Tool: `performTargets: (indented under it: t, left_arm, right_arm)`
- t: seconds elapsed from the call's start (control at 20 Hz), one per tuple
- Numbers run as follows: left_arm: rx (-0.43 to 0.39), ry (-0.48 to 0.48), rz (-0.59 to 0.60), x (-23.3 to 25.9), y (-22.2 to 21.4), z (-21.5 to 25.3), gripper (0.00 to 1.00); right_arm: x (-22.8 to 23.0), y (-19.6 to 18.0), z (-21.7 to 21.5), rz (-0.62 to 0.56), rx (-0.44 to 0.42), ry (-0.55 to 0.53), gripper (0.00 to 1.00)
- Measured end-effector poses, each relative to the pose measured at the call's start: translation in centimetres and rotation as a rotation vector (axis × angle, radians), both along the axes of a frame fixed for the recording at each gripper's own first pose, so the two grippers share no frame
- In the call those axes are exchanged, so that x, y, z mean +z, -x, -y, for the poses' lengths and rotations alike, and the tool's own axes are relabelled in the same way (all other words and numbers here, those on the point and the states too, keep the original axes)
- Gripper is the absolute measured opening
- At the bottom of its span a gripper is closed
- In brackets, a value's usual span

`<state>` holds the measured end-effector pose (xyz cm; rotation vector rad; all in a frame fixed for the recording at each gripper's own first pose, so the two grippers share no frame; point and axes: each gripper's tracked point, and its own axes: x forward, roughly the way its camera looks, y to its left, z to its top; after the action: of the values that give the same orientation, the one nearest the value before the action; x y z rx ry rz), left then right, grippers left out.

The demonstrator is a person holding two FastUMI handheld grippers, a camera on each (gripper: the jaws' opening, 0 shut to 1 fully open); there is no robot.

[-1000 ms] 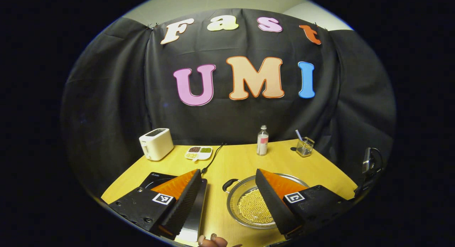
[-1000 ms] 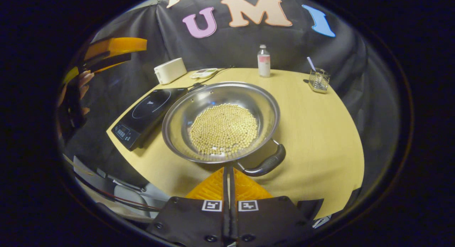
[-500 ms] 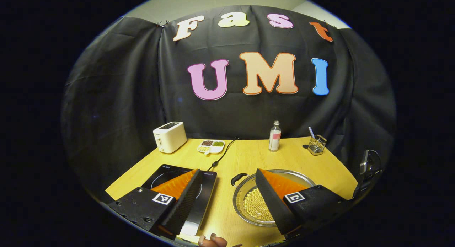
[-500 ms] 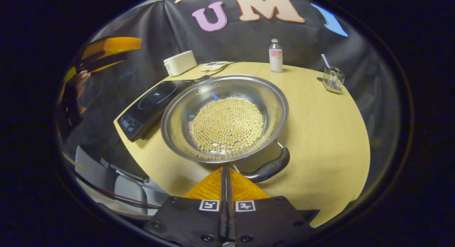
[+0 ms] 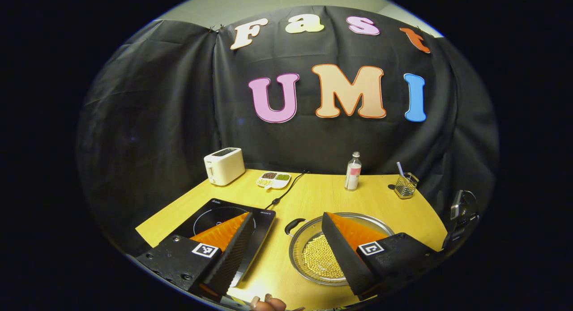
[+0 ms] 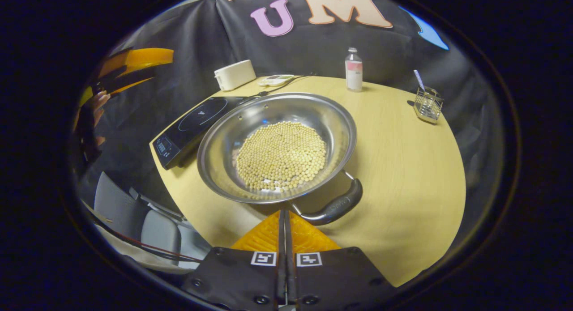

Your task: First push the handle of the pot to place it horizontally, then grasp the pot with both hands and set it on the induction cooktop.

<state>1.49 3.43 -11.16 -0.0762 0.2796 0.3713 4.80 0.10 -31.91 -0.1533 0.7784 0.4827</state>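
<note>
Right gripper (image 6: 284,219) closed, tips hidden under pot (image 6: 277,145) rim beside handle (image 6: 333,208); left gripper (image 5: 286,241) wide, empty.

Nothing legible: the induction cooktop (image 6: 190,125) markings (display included) are too small.

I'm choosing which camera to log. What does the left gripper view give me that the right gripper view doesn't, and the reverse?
Left gripper view: the left gripper close up, open, and the pot's far handle. Right gripper view: the shut right gripper by the near handle, and a grey chair. Shared: pot of beans, cooktop, toaster, bottle.
</note>
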Motion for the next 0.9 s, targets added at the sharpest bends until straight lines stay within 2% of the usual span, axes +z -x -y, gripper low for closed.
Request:
performTargets:
  t: [0.1,0.2,0.9]
  left_arm:
    - [0.019,0.008,-0.003,-0.1,0.3,0.1,1.0]
    - [0.033,0.01,-0.011,-0.4,0.4,0.2,0.98]
    - [0.078,0.006,-0.012,-0.3,1.6,0.0,1.0]
  right_arm:
    - [0.2,-0.8,0.5,0.007,0.016,0.011,0.02]
    - [0.2,-1.6,0.9,0.007,0.024,0.013,0.02]
    - [0.6,-5.0,2.9,0.021,0.007,0.028,0.02]
